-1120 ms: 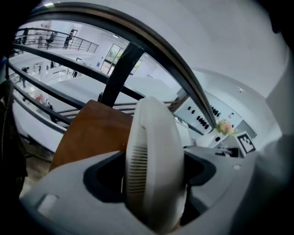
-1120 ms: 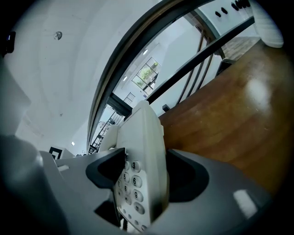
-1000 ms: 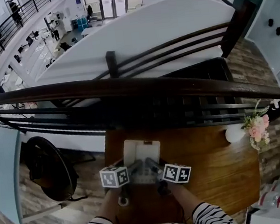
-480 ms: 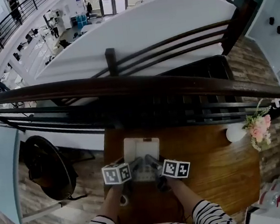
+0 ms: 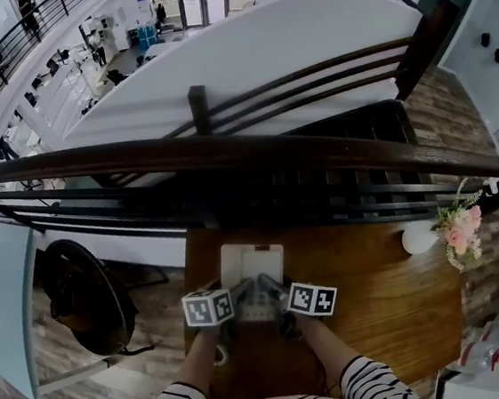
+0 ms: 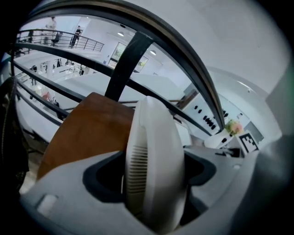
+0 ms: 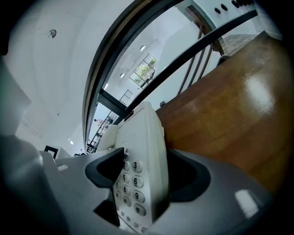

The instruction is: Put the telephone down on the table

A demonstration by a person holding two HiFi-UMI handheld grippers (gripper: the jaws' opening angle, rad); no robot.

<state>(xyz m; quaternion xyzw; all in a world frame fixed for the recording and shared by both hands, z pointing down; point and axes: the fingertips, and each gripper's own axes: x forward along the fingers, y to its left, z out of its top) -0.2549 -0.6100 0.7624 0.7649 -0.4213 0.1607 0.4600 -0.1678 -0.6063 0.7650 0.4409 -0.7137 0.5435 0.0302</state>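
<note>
Your left hand-held gripper (image 6: pixel 154 179) is clamped on the phone (image 5: pixel 252 263). Its jaws are drawn in onto the handset (image 6: pixel 154 137) side, and the white shell fills the gap with its slotted grille facing the camera. Your right hand-held gripper (image 7: pixel 142 179) is clamped on the opposite side, with its jaws pressed onto the edge of the body by the keypad (image 7: pixel 130 183). The digits 3, 6 and 9 are readable down one column. So both grippers are holding the same white phone, one on each side.

In the head view the phone sits over the near-left part of the wooden tabletop (image 5: pixel 386 299), between the left cube (image 5: pixel 208 308) and the right cube (image 5: pixel 313 300), with its far end pointing away from you. It looks low and close to the wood, but no view shows whether its underside touches the tabletop.

Both gripper views show brown tabletop running out beyond the phone — to the left in the left view, to the right in the right view.

A white vase (image 5: pixel 418 237) with pink flowers (image 5: pixel 459 231) stands at the far-right edge of the tabletop, well apart from the phone. A dark railing (image 5: pixel 226 155) crosses just beyond the far edge of the tabletop. Your striped sleeves (image 5: pixel 373 384) show at the bottom of the head view.
</note>
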